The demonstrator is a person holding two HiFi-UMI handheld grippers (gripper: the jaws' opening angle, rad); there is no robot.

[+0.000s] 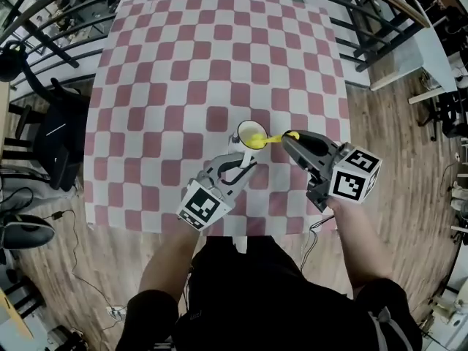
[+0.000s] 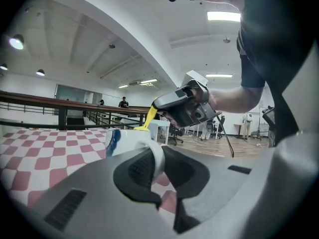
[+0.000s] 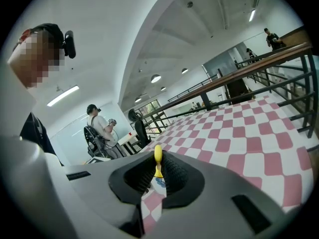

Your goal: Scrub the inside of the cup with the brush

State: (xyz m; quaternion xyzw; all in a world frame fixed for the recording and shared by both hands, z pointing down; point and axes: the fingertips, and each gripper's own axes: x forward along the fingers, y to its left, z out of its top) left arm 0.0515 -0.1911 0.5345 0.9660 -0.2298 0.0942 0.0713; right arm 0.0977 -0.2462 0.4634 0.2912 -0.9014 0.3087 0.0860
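Right now your left gripper [image 1: 240,163] is clamped narrow on the handle [image 2: 156,161] of the white cup [image 1: 251,133]. In the left gripper view the 2 dark pads sit on either side of that white loop, with no gap showing. The cup is upright with its mouth facing up, over the near-middle part of the pink-and-white checked tablecloth [image 1: 219,50]. It is just ahead of your left jaws and just left of your right ones. You cannot tell from these views whether its base touches the cloth.

Your right gripper [image 1: 291,137] is closed on the yellow brush [image 1: 270,140]. In the right gripper view the thin yellow handle [image 3: 157,158] stands pinched between the 2 ribbed pads. From those jaws the brush slants across and down to the cup, and its yellow end lies inside the rim – the cup's interior shows yellow from above. In the left gripper view the same yellow shaft [image 2: 149,116] runs from your right gripper down into the cup's top.

Both grippers angle in toward the cup, their marker cubes nearest your body. Around the table there is a wooden floor [image 1: 395,145] and a dark railing [image 3: 259,68] along the far edge. In the background of the right gripper view stands a person [image 3: 102,128] in a cap.
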